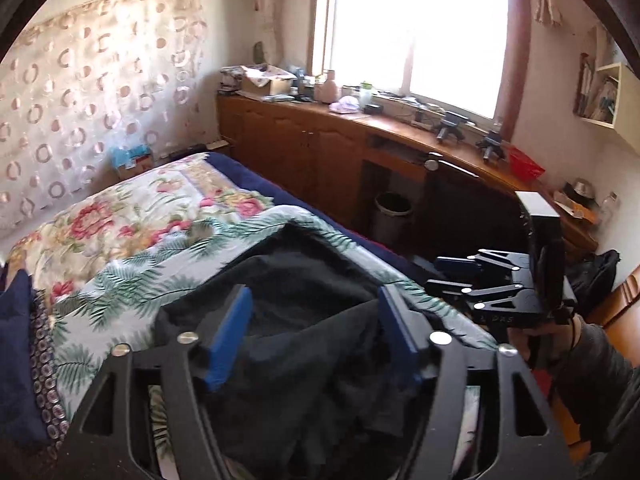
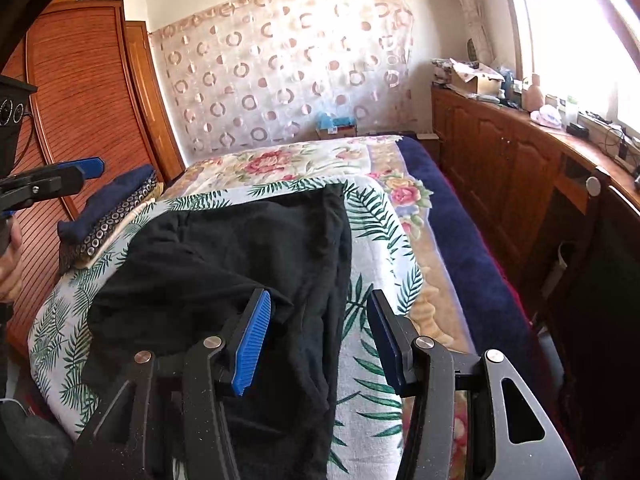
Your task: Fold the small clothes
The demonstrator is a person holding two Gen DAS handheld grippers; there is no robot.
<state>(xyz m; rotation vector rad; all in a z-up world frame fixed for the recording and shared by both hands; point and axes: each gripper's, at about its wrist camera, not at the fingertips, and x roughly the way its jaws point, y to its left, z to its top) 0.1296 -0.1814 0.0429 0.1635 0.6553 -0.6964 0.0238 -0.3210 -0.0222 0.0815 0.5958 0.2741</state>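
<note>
Jaws of my left gripper (image 1: 316,336) and right gripper (image 2: 320,344) stand open, holding nothing, above the black garment (image 2: 240,256) on the bed (image 2: 460,240); I judge each should pinch one hem corner, then fold evenly

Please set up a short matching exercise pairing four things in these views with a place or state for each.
Things:
1. black garment
2. navy folded cloth
3. waste bin
4. left gripper

Places or states:
A. on the floor in front of the wooden cabinets
B. jaws apart, nothing pressed between the pads
C. spread on the leaf-print cloth on the bed
D. stacked at the bed's edge beside the wooden wardrobe

Pairs: 1-C, 2-D, 3-A, 4-B
</note>
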